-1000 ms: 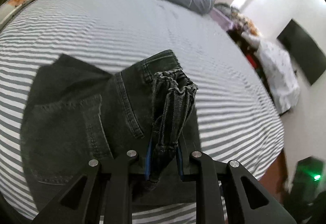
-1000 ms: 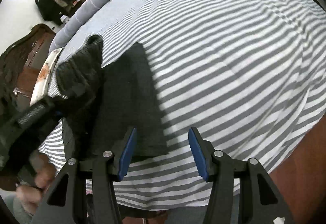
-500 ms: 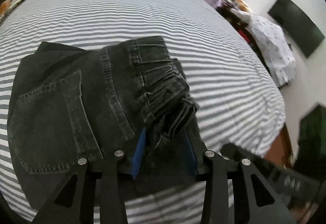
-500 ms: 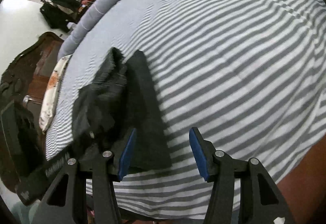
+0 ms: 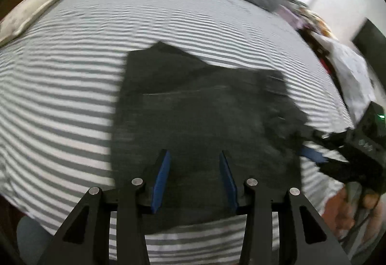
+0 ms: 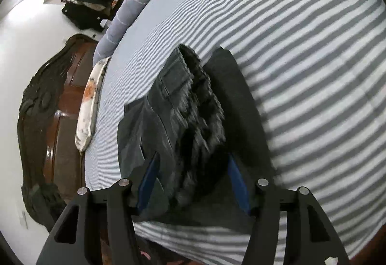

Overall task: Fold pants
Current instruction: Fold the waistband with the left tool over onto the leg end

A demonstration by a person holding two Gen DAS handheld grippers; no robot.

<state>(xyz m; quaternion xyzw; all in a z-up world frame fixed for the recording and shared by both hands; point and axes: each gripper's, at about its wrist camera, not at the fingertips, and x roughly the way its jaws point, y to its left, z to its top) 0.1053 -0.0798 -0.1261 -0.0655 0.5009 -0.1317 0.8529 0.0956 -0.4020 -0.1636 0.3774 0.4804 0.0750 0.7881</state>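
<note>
The dark pants (image 5: 200,105) lie folded on the striped bed (image 5: 72,86), near its front edge — bunched waistband on the right. The left hand-held gripper (image 5: 194,178) hovers over the flat denim, jaws opening, gripping nothing. The right hand-held gripper (image 6: 190,183) is also opening — bunched fabric sits loose between its pads.

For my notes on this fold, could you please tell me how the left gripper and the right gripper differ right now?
The left gripper has nothing between its opening jaws, only flat denim of the dark pants beyond them; the right gripper straddles the pants' bunched, gathered edge as its jaws open. The left gripper faces the pants' smooth folded face; the right gripper faces their layered side. Both have blue pads on black fingers and point down at the striped bed.
</note>
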